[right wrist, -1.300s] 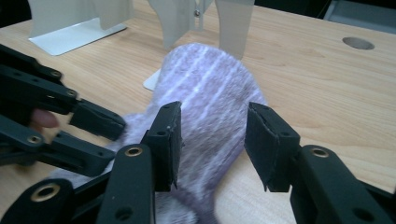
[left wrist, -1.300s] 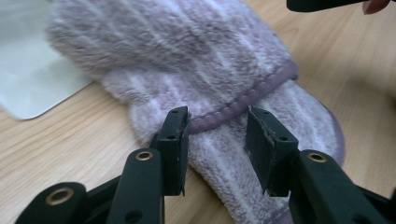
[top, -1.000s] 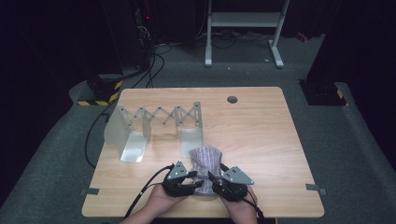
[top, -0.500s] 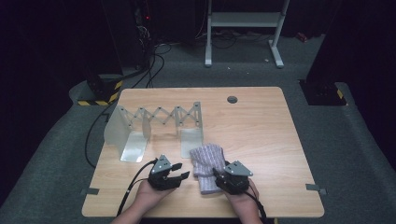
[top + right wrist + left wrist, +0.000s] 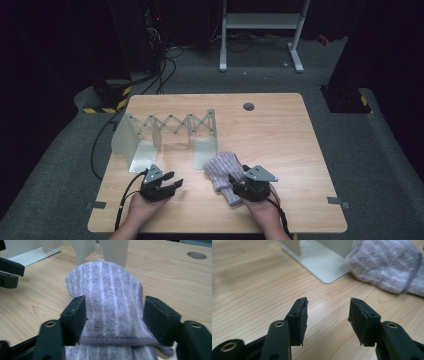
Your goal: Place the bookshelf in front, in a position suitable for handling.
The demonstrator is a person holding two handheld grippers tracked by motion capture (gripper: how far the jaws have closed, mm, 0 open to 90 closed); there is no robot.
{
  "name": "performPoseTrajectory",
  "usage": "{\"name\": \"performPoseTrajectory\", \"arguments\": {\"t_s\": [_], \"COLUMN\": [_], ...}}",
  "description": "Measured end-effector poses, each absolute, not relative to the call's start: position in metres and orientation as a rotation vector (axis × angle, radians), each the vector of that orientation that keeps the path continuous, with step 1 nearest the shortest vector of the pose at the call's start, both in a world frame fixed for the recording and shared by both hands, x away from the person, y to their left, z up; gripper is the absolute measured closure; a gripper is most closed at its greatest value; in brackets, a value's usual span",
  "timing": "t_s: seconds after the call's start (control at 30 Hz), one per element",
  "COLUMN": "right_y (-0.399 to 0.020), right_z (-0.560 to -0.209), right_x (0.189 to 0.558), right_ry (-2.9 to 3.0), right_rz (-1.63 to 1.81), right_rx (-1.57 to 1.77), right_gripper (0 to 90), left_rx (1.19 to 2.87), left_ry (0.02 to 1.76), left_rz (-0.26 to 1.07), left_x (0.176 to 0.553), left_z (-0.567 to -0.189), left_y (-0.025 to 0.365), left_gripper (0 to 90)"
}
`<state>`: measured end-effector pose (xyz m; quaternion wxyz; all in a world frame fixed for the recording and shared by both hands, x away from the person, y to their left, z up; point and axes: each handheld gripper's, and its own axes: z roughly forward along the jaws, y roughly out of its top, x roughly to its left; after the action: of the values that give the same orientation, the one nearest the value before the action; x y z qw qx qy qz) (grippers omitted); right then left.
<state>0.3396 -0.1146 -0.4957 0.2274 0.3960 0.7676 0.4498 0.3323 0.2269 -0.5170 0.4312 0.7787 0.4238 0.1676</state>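
Right, status from my end. Folded purple striped towel [image 5: 222, 170] lies on the desk [image 5: 290, 135], near the front edge, just right of centre. Its far end touches or overlaps the base plate of the right-hand divider of the metal expanding file rack [image 5: 165, 131].

Rack stands on the left half of the desk, accordion lattice along its back and upright plates in front. Slots I can see into hold nothing; the towel is outside the rack, not in any slot.

Right gripper [image 5: 113, 315]: fingers released, and they have just been opening wider. Towel sits between them, hemmed edge across the gap. In the right gripper view both pads [image 5: 75, 315] stand at the towel's sides; I can't tell whether they graze the cloth, but they aren't pressing on it. High view puts this gripper [image 5: 239, 186] over the near end of the towel.

Left gripper [image 5: 327, 315]: fingers released, nothing between them, bare desk below. The left gripper view shows the towel off to the upper right and a rack base plate ahead. High view has it [image 5: 175, 184] well left of the towel, in front of the rack.
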Motion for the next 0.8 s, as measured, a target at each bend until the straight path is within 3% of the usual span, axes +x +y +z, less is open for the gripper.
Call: {"name": "performPoseTrajectory", "arguments": {"t_s": [0.13, 0.3, 0.47, 0.5, 0.6, 0.8], "right_y": [-0.105, -0.094, -0.088, -0.088, -0.088, -0.098], "right_z": [-0.51, -0.524, -0.524, -0.524, -0.523, -0.513], "right_x": [0.356, 0.365, 0.362, 0.362, 0.36, 0.351], "right_ry": [2.227, 2.294, 2.314, 2.314, 2.347, 2.31], "right_rz": [1.173, 1.052, 1.06, 1.06, 1.077, 1.068], "right_rx": [1.162, 1.165, 1.124, 1.124, 1.095, 1.076], "right_gripper": [24.1, 23.8, 46.1, 46.1, 65.5, 69.7], "left_rx": [1.969, 1.973, 1.97, 1.97, 1.964, 1.895], "left_ry": [1.049, 1.05, 1.051, 1.051, 1.081, 1.16], "left_rz": [0.439, 0.448, 0.459, 0.459, 0.506, 0.595], "left_x": [0.332, 0.333, 0.335, 0.335, 0.338, 0.342], "left_z": [-0.519, -0.52, -0.521, -0.521, -0.519, -0.511], "left_y": [0.226, 0.225, 0.225, 0.225, 0.234, 0.261], "left_gripper": [48.8, 48.7, 48.7, 48.7, 48.5, 48.7]}}
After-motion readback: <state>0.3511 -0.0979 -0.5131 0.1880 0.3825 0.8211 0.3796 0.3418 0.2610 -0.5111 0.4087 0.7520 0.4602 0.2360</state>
